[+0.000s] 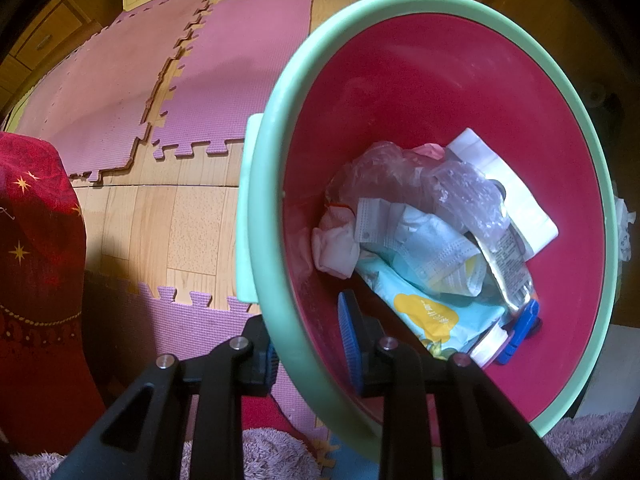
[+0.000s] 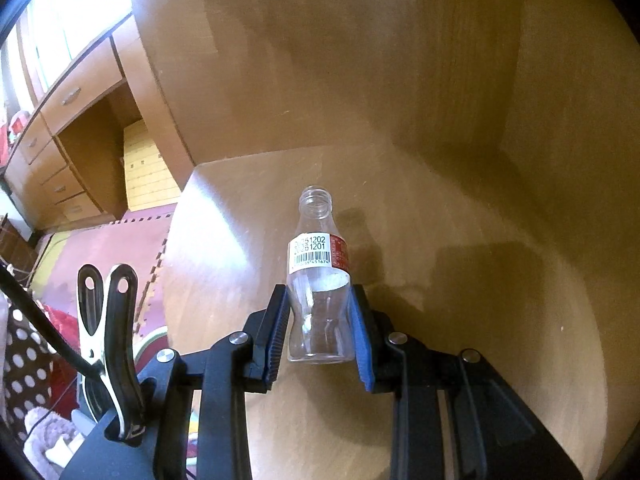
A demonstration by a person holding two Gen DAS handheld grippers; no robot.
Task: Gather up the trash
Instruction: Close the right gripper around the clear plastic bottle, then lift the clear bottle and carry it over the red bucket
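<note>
Clear bottle (image 2: 320, 300) in right claw (image 2: 320, 332), w/ wooden table (image 2: 460, 280) underneath.

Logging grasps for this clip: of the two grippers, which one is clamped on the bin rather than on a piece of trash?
The left gripper: its pads straddle the green rim of the bin. The right gripper grips a clear, capless bottle instead.

The wooden floor (image 1: 192, 216) carries interlocking pink foam mats (image 1: 240, 80), laid with gaps that expose the boards. A wooden tabletop (image 2: 440, 240) stands beside a wooden panel; an uncapped clear plastic bottle (image 2: 320, 280) is upright at its surface.
</note>
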